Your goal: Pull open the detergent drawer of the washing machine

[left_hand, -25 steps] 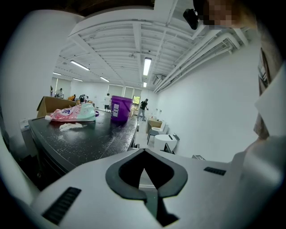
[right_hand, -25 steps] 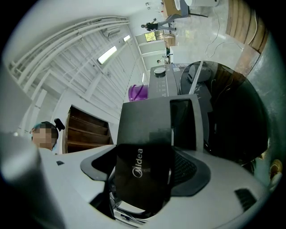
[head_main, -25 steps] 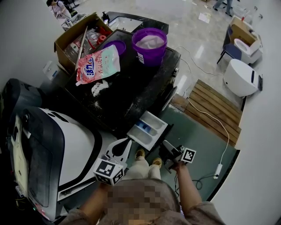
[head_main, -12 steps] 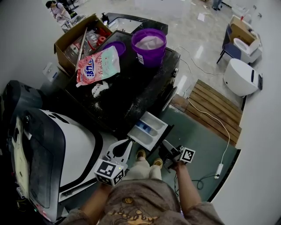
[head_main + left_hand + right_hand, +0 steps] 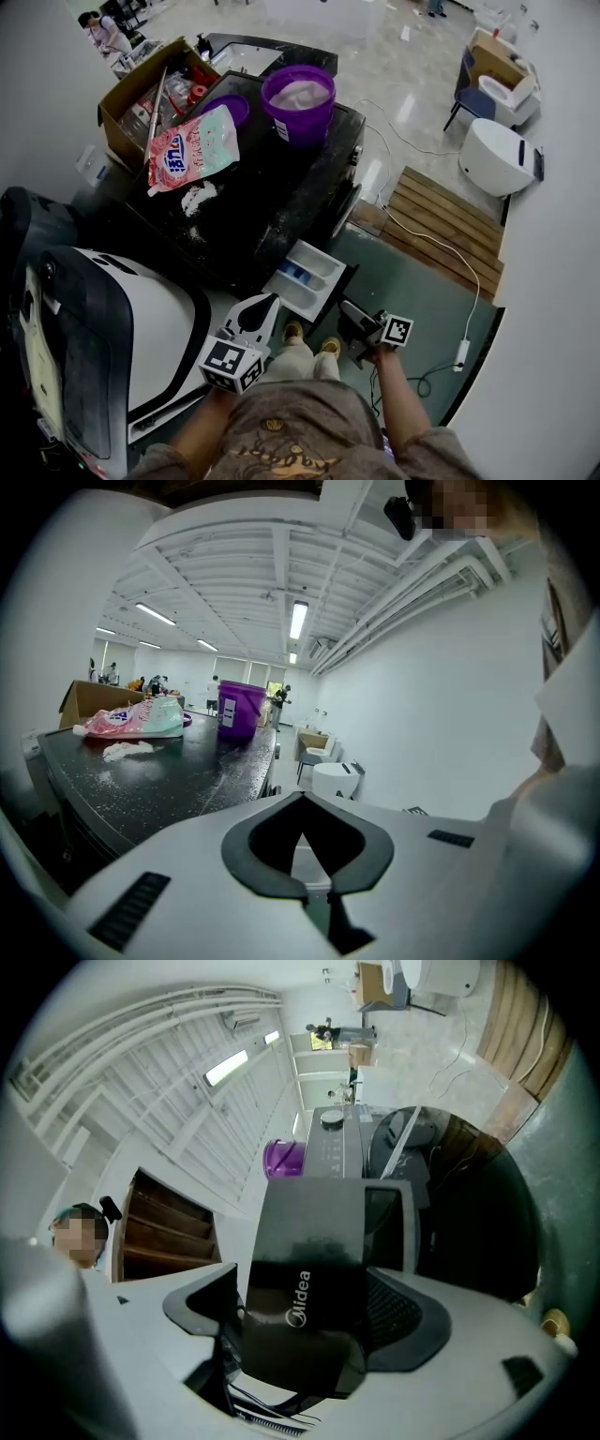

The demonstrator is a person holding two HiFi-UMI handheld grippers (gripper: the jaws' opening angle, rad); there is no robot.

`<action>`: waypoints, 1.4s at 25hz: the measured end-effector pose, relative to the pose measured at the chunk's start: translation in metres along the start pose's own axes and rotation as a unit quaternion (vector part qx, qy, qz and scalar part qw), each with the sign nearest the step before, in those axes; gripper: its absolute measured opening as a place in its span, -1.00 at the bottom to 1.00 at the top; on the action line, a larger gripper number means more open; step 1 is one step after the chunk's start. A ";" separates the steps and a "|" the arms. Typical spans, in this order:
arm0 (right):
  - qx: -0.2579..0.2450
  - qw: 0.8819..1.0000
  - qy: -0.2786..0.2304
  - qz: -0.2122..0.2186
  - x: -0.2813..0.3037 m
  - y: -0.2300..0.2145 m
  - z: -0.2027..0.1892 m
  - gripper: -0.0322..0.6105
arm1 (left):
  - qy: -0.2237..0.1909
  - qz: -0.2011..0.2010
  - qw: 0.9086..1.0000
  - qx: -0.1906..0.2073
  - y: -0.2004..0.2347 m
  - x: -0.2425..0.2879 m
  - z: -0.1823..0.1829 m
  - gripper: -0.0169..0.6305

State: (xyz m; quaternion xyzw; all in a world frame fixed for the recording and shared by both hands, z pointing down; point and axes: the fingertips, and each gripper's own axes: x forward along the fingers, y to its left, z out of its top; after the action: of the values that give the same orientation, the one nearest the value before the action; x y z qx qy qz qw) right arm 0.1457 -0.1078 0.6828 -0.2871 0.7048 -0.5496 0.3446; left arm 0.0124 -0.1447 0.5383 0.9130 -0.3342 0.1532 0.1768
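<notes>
Black washing machine (image 5: 281, 211), its detergent drawer (image 5: 309, 278) pulled out at the front. The drawer's black face, lettered "Midea", stands between the right tongs (image 5: 309, 1293), which have just been widening and now gape. Left tongs (image 5: 262, 307) are closed and empty.

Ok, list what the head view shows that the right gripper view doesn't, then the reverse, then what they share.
Head view only: the detergent bag, the cardboard box, the left gripper. Right gripper view only: the logo on the drawer front, between the tongs of the right gripper, which have just been opening and stand clear of it. Both: the purple bucket, the washing machine, the pulled-out detergent drawer.
</notes>
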 end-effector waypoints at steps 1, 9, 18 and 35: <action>0.002 1.000 -0.014 0.000 -0.006 0.001 0.005 0.39 | 0.000 -0.004 1.000 0.000 -0.001 0.002 0.001 -0.89; -0.050 0.995 -0.084 0.028 -0.034 0.066 0.039 0.37 | 0.003 -0.063 0.998 0.004 -0.027 0.021 0.015 -0.89; -0.110 0.979 -0.157 0.074 -0.061 0.161 0.072 0.37 | -0.007 -0.123 0.992 0.007 -0.064 0.032 0.048 -0.89; -0.315 0.940 -0.107 -0.071 -0.047 0.228 0.058 -0.02 | -0.041 -0.136 0.990 0.010 -0.070 0.015 0.084 -0.89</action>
State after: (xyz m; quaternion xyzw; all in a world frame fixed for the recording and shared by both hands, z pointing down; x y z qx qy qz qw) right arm 0.2143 -0.0514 0.4601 -0.4870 0.7790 -0.2881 0.2699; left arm 0.0838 -0.1388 0.4537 0.9573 -0.2122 0.0931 0.1728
